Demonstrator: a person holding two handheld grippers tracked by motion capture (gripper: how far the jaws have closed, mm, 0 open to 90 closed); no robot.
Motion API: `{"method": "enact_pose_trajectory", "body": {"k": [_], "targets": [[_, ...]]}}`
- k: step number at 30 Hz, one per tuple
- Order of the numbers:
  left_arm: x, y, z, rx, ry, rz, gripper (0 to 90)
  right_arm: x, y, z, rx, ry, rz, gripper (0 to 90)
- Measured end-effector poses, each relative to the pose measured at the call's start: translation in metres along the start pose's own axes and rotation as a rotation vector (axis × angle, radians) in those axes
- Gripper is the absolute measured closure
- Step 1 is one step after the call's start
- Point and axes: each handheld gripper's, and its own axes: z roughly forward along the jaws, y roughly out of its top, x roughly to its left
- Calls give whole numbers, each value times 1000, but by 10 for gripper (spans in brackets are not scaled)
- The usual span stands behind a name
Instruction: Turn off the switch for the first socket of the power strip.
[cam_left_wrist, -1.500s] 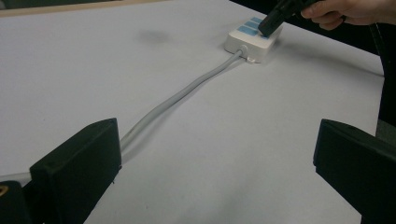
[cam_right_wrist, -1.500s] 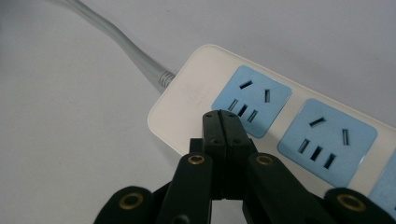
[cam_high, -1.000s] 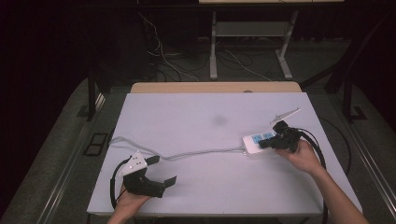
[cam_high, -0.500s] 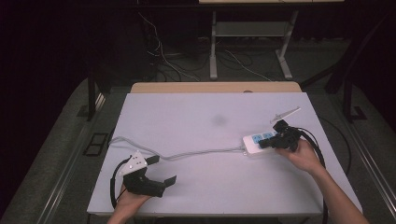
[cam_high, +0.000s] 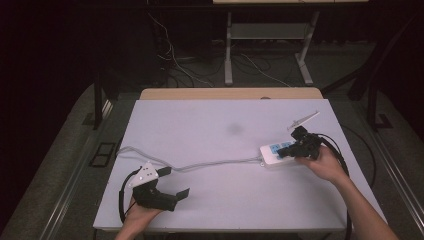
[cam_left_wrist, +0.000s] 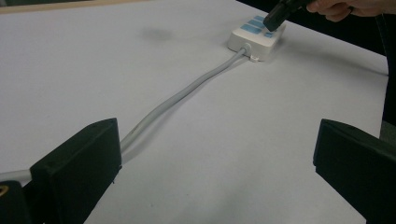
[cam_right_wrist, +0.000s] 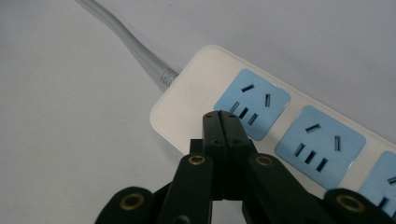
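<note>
Tongs nearest the viewer: left gripper (cam_high: 176, 191), at seven o'clock on the table (cam_high: 210, 120), jaws wide apart, holding nothing. Farther, at three o'clock: right gripper (cam_high: 285, 150), jaws pressed together, empty, tips over the power strip (cam_high: 270, 153); its grey cable (cam_high: 215, 162) runs leftward.

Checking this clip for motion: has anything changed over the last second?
Nothing visibly changed. The right gripper stays shut, tips on the power strip; the left gripper stays open beside the cable.
</note>
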Motion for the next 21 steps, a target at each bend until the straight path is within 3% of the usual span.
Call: {"method": "enact_pose_trajectory", "body": {"k": [21], "targets": [[0,0,-1,-10,-5,-2,0,5,3,-29,-32,-40,-3,900]]}}
